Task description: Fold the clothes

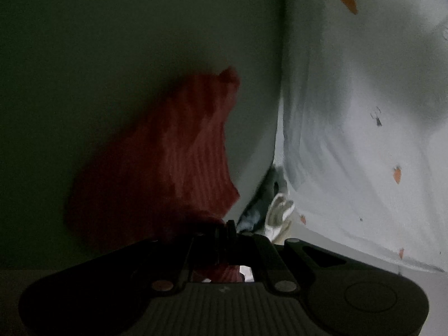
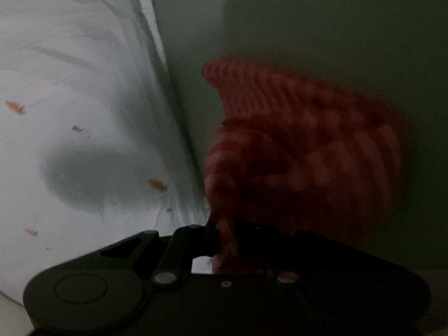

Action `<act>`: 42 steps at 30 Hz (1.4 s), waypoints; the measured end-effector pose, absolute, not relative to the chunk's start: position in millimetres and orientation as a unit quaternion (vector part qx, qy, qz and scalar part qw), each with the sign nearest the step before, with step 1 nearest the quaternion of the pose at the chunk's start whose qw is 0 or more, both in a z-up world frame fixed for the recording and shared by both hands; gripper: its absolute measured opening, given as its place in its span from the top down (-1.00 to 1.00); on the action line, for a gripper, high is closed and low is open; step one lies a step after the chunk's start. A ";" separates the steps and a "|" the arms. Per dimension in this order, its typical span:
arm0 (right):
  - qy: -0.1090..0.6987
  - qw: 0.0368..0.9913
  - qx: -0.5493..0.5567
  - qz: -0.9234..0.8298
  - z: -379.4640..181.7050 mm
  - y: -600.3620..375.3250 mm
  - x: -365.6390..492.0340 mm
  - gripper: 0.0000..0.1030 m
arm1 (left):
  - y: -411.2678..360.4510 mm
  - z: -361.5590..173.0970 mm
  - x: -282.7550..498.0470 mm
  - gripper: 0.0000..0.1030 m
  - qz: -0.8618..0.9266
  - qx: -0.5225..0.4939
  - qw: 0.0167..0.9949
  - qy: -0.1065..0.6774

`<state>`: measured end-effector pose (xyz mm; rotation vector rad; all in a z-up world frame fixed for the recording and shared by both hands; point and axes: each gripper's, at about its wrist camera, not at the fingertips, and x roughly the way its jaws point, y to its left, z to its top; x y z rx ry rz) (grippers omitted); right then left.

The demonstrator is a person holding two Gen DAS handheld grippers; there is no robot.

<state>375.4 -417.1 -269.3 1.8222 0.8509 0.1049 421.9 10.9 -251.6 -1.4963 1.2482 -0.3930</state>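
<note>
The biggest thing here is the white sheet printed with small carrots [image 1: 364, 128], which looks like a bed cover; it spreads out to the right of the left gripper [image 1: 228, 228] and to the left of the right gripper [image 2: 224, 232], so it lies between the two hands. Past it is a plain greenish wall [image 1: 126, 42], dim and shadowed. The red ribbed knit garment [image 2: 294, 151] hangs in front of that wall, bunched and blurred, rising up and ahead of both sets of jaws. The left jaws are closed tight on one edge of the knit, the cloth fanning up and leftward from them. The right jaws are clamped on another part of it, cloth showing between them, the rest fanning up and rightward. Its long axis seems to run hand to hand, both equally near, so I'd guess lowering it onto the sheet comes next. A small grey-and-white bundle [image 1: 275, 210] lies just right of the left jaws; I cannot tell what it is.
</note>
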 end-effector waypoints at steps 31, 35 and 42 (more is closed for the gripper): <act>0.362 0.533 0.755 0.122 -254.9 -430.4 449.7 -0.84 | -5.6 -227.4 477.5 0.28 -0.178 -0.530 0.689 0.461; 0.369 0.511 0.765 0.131 -250.2 -424.4 445.2 -0.99 | -7.2 -223.9 475.0 0.22 -0.181 -0.518 0.693 0.467; 0.372 0.580 0.710 0.147 -217.0 -429.3 449.9 -1.00 | -7.6 -221.1 473.9 0.19 -0.175 -0.484 0.713 0.477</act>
